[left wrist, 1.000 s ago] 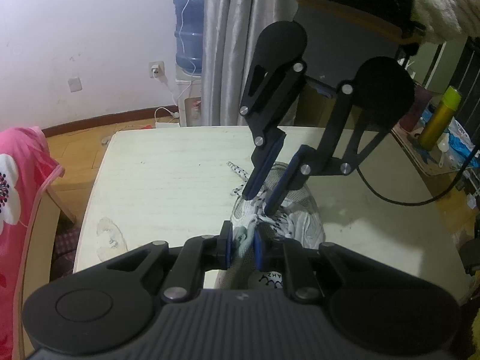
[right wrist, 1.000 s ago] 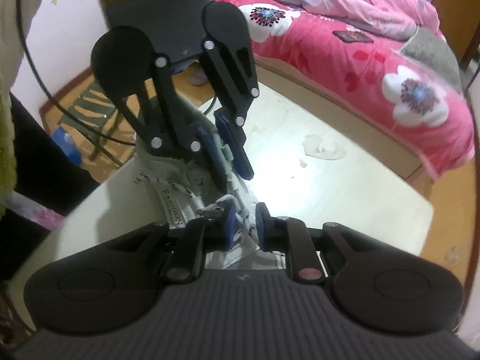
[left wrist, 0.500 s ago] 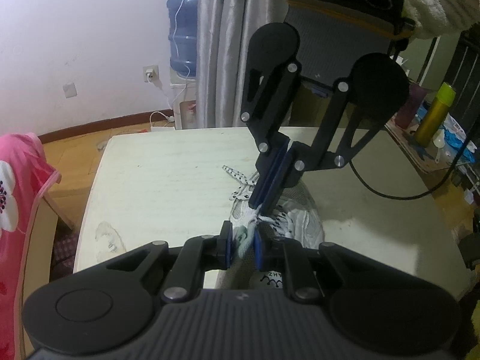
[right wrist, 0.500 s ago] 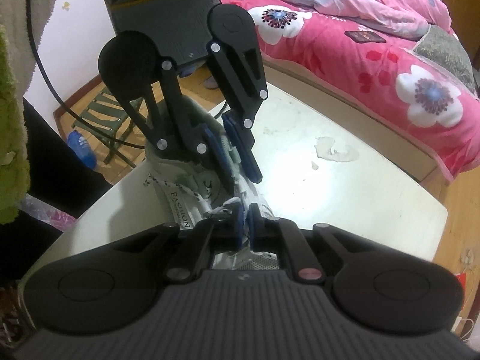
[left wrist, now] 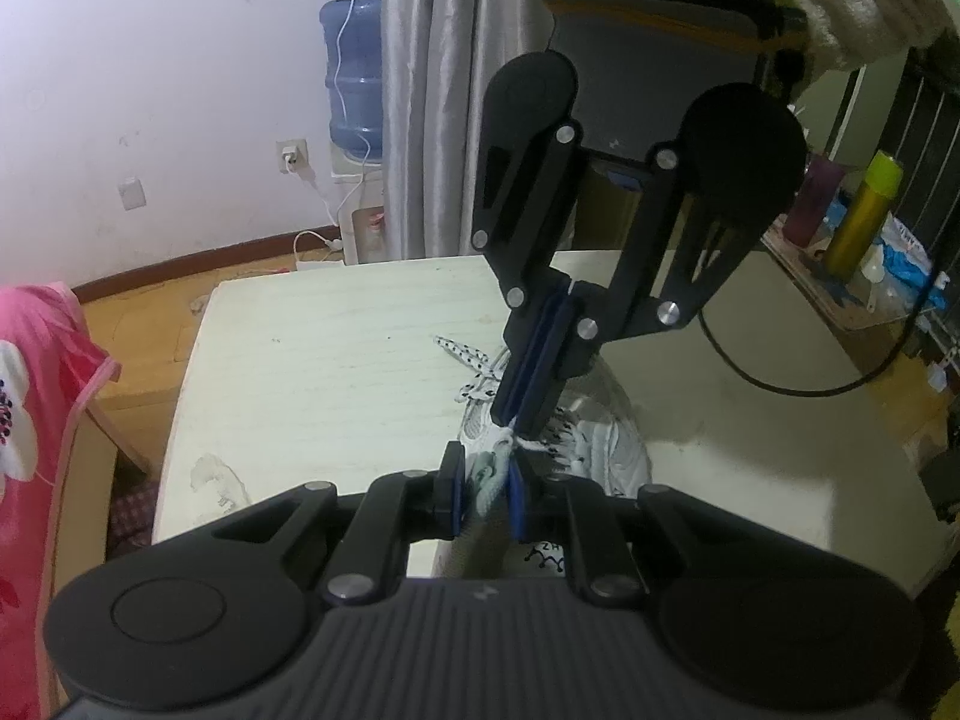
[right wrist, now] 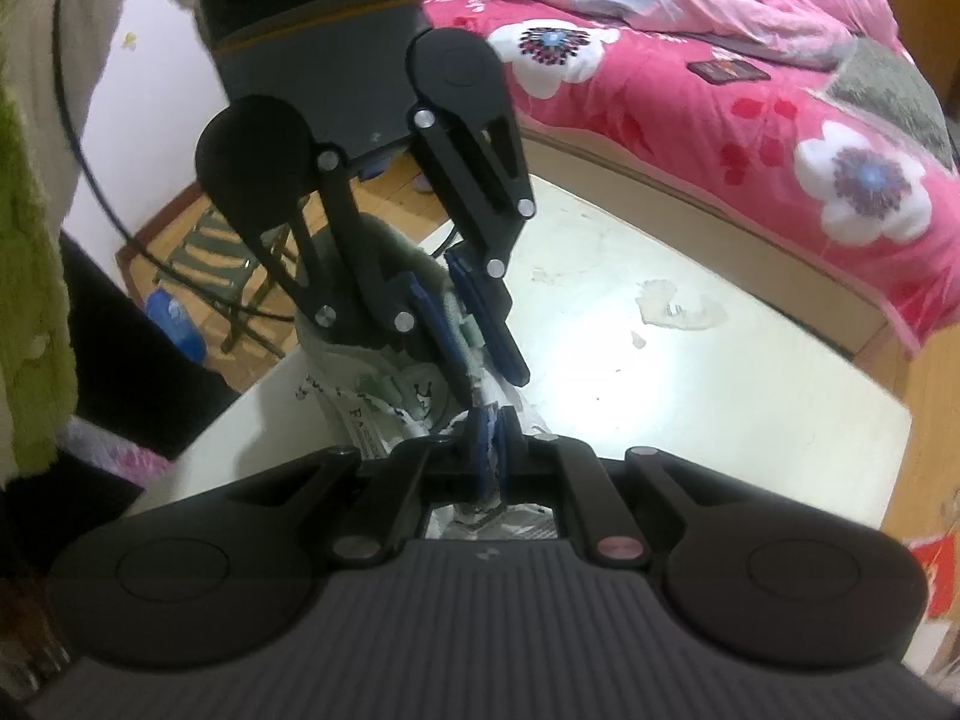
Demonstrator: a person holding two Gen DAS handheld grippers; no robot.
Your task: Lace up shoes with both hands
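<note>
Shoe on tabletop, near edge. Your left gripper: jaws clamp tongue. Your right gripper: jaws pinched shut on lace. Keep tongue pinned, draw lace straight and slow, don't drag shoe.

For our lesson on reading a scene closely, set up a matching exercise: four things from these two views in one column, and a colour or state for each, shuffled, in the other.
Things:
1. left gripper
2. right gripper
3. water bottle
4. bedspread

States or colours:
A. blue
B. pink with flowers
C. shut on the lace
D. shut on the shoe tongue

Pairs: 1-D, 2-C, 3-A, 4-B
</note>
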